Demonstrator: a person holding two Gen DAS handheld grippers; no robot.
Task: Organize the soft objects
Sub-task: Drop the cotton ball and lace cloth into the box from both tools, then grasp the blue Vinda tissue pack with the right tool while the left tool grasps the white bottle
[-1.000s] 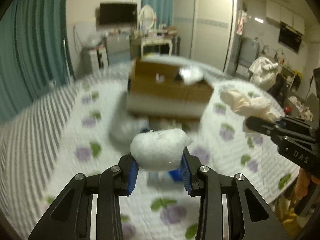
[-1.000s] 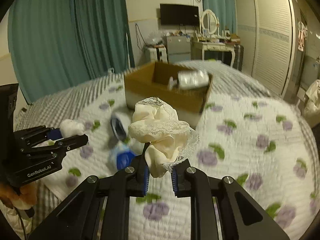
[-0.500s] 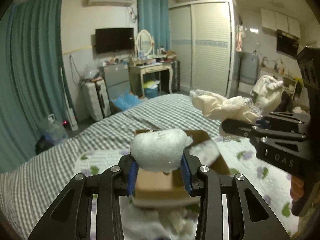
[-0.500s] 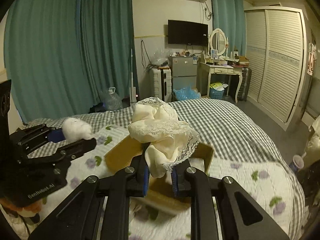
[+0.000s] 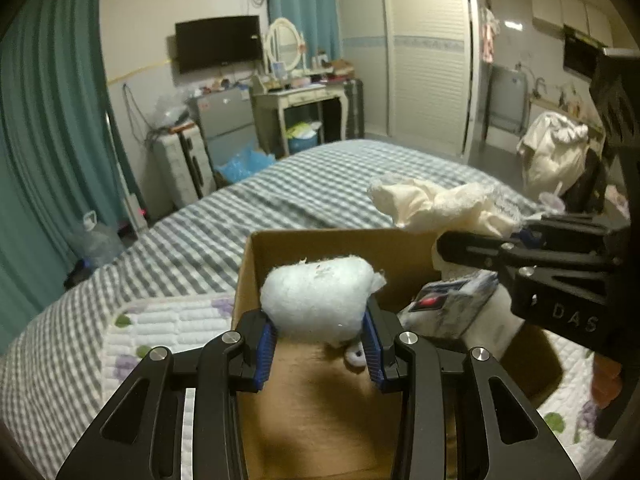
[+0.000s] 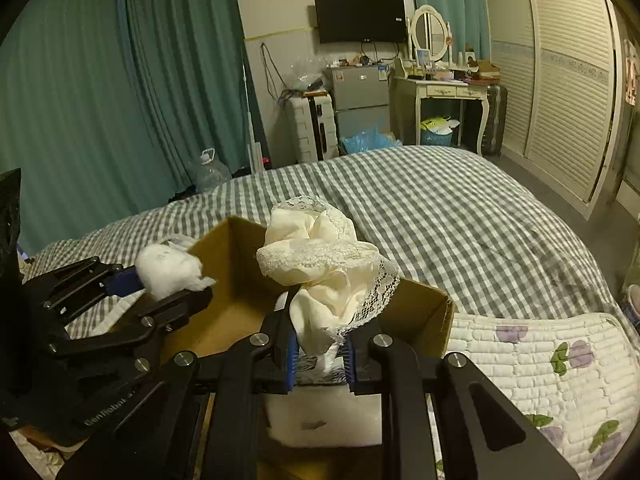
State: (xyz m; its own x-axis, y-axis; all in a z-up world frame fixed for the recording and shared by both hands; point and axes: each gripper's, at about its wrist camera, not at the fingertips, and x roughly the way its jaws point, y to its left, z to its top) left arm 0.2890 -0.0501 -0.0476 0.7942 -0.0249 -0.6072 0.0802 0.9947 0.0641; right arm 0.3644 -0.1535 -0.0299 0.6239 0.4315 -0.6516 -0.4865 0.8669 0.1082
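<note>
Above the open cardboard box (image 5: 320, 248), left tool (image 5: 320, 350) clamps cotton wad (image 5: 318, 300); right tool (image 6: 320, 354) clamps lace cloth (image 6: 324, 268), both directly over the cavity.

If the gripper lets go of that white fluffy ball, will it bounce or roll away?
Probably neither. The cotton ball looks wispy and light, bulging where the left gripper squeezes it, so it likely squashes easily. It has loose fibres and a lumpy shape, so it should land softly in the cardboard box and stay put.
</note>
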